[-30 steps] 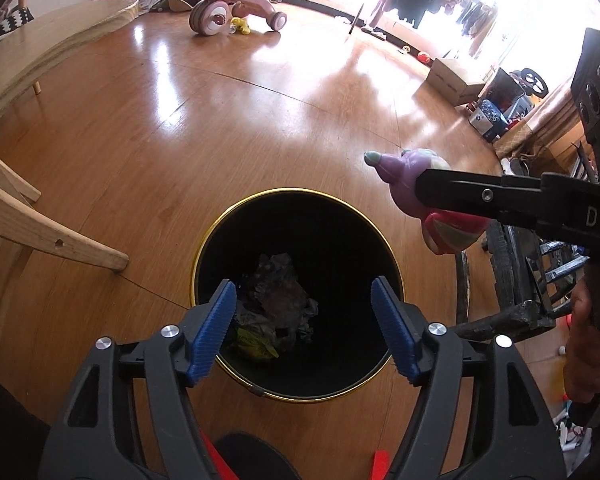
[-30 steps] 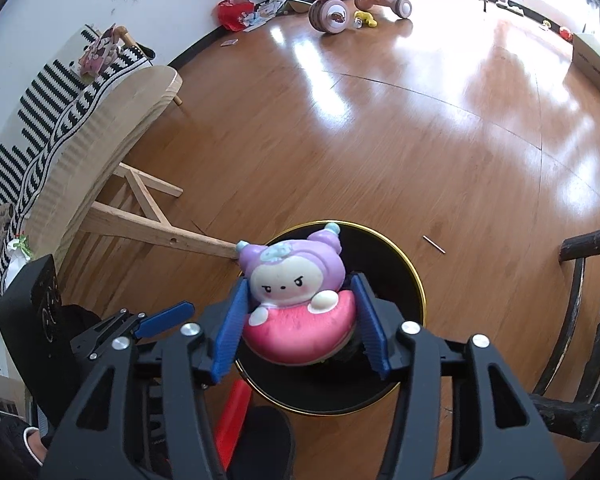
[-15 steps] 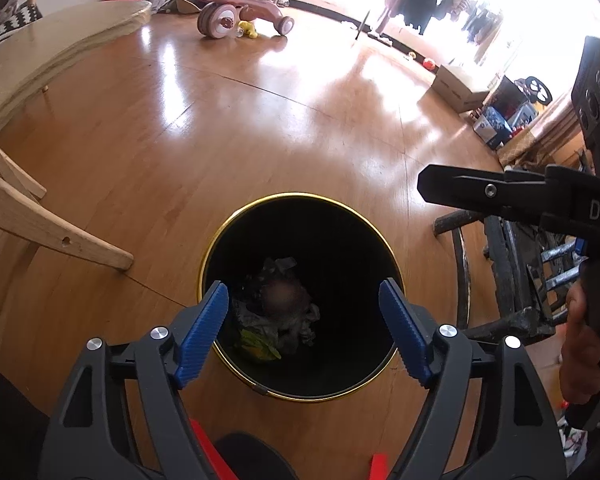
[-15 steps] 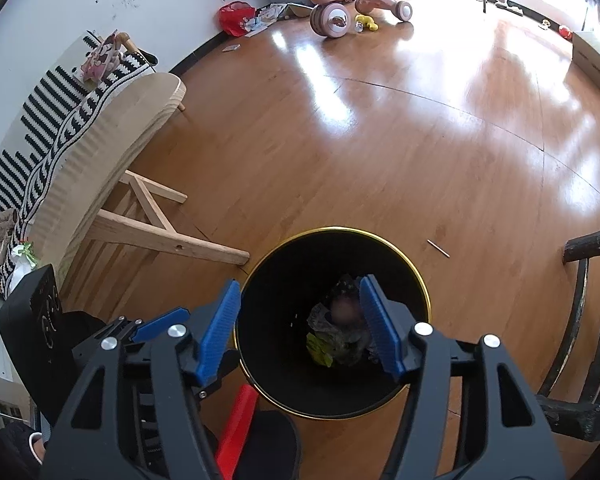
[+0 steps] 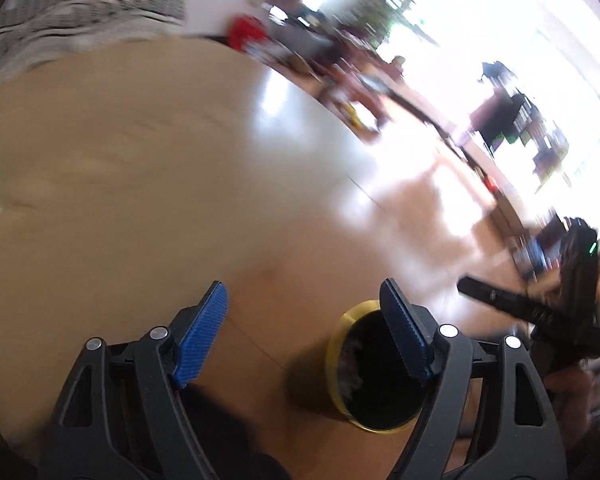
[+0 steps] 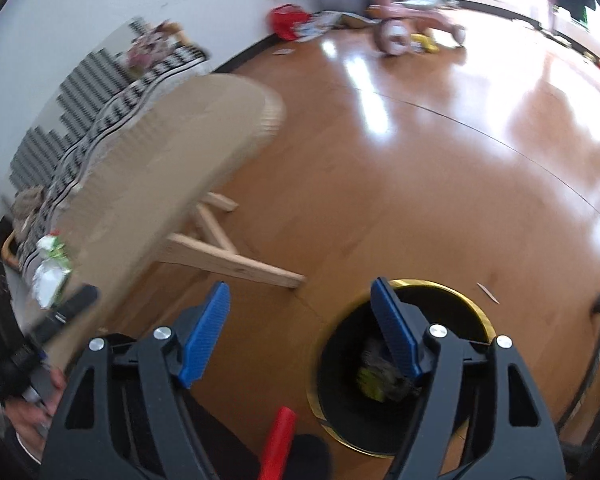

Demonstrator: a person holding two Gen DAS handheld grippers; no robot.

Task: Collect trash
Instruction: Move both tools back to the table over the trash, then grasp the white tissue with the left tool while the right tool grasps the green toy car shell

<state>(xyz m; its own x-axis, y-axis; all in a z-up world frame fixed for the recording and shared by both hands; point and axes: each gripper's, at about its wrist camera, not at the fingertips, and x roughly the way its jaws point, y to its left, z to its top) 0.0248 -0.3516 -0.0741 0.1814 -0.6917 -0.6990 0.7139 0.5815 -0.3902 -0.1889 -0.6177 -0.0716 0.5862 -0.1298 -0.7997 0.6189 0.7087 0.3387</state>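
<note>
Blue ribbed pads line both pairs of tongs, and both pairs stand spread wide with nothing between them. The left tongs [image 5: 303,334] hover over the pale wooden counter [image 5: 120,168], with their right finger overlapping the rim of the black round trash bin with a gold rim [image 5: 336,360], which sits on the floor just past the counter's edge. The right tongs [image 6: 300,334] hang above the glossy brown wooden floor [image 6: 420,184], their right finger crossing the same bin [image 6: 460,300]. Inside the bin lies crumpled dark trash with a yellow-green scrap [image 6: 374,380]; the contents are too blurred to tell more. A red handle tip [image 6: 278,436] shows low between the right tongs' arms. On the near end of the counter, by its left edge in the right wrist view, rests a crumpled white and green wrapper [image 6: 52,272]. A light wooden leg frame [image 6: 228,256] props the counter. Farther off, a black-and-white striped cloth [image 6: 100,120] runs along the white wall, and a pink ride-on toy [image 6: 404,28] stands on the floor beside a red bag [image 6: 286,22]. The left wrist view is heavily smeared.
</note>
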